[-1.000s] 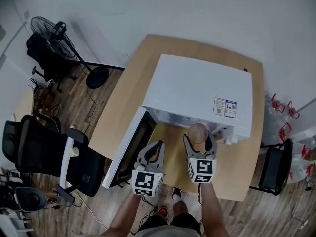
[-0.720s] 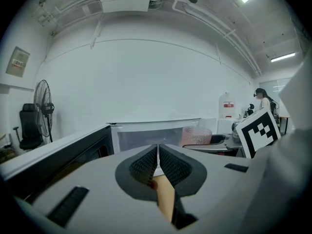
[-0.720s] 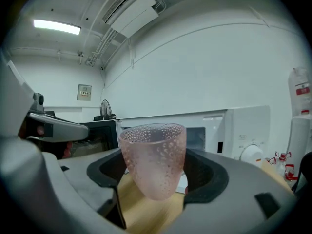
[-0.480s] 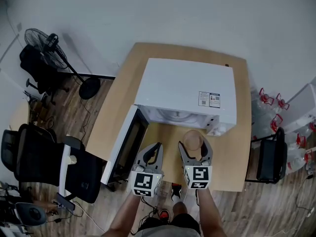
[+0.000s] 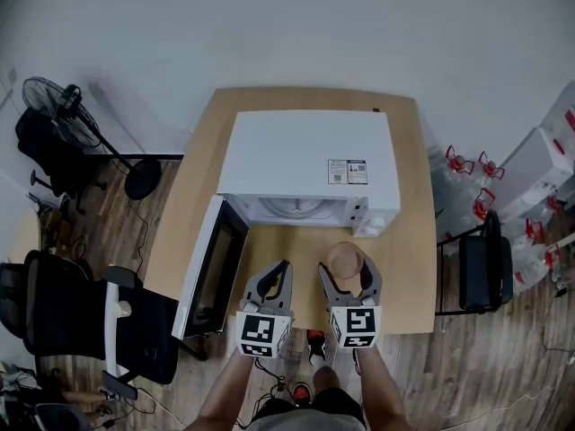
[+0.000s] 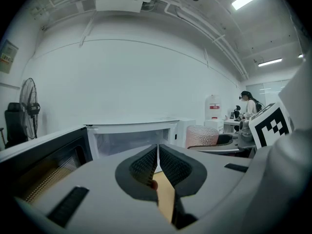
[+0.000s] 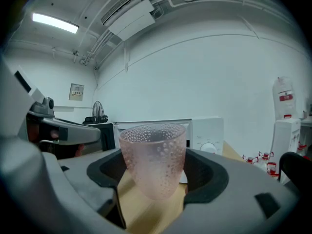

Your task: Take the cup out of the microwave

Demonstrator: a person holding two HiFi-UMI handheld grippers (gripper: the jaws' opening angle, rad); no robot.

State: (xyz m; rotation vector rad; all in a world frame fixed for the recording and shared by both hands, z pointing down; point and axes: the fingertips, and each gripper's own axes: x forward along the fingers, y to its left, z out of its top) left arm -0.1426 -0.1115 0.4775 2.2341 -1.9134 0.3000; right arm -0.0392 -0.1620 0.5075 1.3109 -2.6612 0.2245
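Reaching out from the bottom of the head view, the person's two forearms each carry a gripper over the front edge of a wooden table (image 5: 404, 259). The left gripper (image 5: 277, 272) has its jaws drawn together with only a thin slit between the ribbed pads, and nothing sits in that slit. Just beside it, the right gripper (image 5: 347, 272) has its jaws clamped on a pink translucent cup (image 7: 155, 157) with a dimpled wall, one dark pad pressed against each side. The cup stands upright with its mouth up. It is outside the microwave (image 5: 305, 155), over the bare tabletop in front of the control-panel end of the oven.

Behind the grippers, the white microwave sits in the middle of the table with its cavity exposed. Its door (image 5: 208, 268) is swung wide open to the person's left and reaches toward the table's near edge.

Past the table on the left, a black office chair (image 5: 63, 308) stands on the wood floor (image 5: 117, 214), and farther back a pedestal fan (image 5: 54, 106) stands near the white wall (image 5: 287, 25). On the right are a black chair (image 5: 481, 272) and, beyond it, clear water jugs (image 5: 463, 164) with red handles.
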